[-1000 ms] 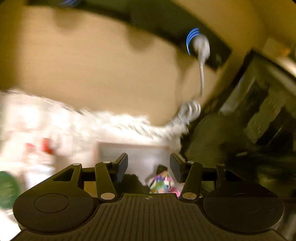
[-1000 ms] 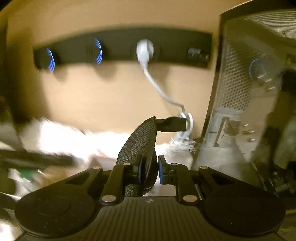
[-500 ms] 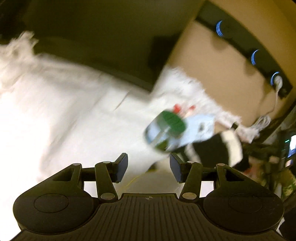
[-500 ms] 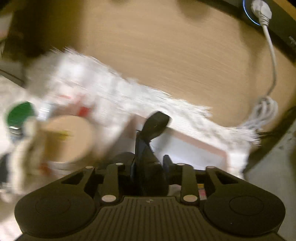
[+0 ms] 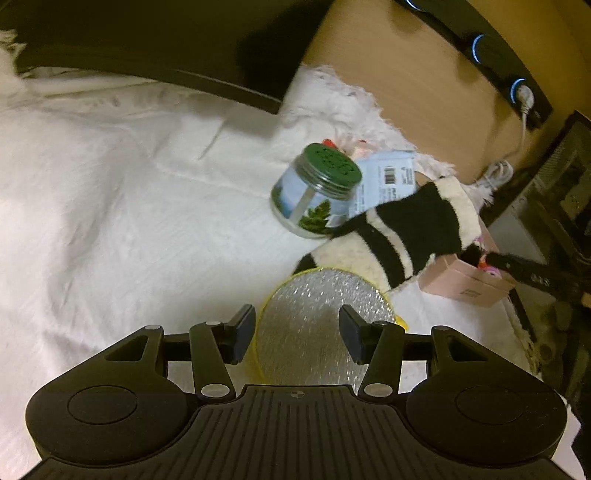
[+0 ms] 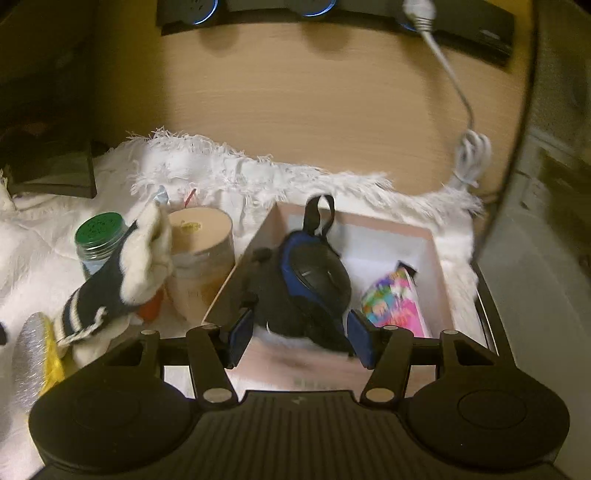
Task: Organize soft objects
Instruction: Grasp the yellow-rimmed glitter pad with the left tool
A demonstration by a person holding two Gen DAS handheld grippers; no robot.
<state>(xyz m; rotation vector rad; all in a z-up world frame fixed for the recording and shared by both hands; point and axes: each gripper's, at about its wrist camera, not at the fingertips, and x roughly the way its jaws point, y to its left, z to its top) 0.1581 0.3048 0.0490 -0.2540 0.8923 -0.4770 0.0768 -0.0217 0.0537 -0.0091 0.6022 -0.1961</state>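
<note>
In the right wrist view my right gripper hangs over the pink box. Its jaws are opening, and a black and blue mesh pouch lies in the box between them, free of the pads. A bright multicoloured soft item lies beside the pouch in the box. A black and cream striped sock is draped to the left of the box. My left gripper stands open, just above a silver scrubber with a yellow rim; nothing is between its pads.
A glass jar with a green lid and a beige round tub stand on the white fringed cloth. A wooden wall with a black socket strip and white cable rises behind. A dark cabinet stands at the right.
My right gripper came down over the pink box and let go of the black pouch, which now lies inside. My left gripper swung away from the box to the silver scrubber.
</note>
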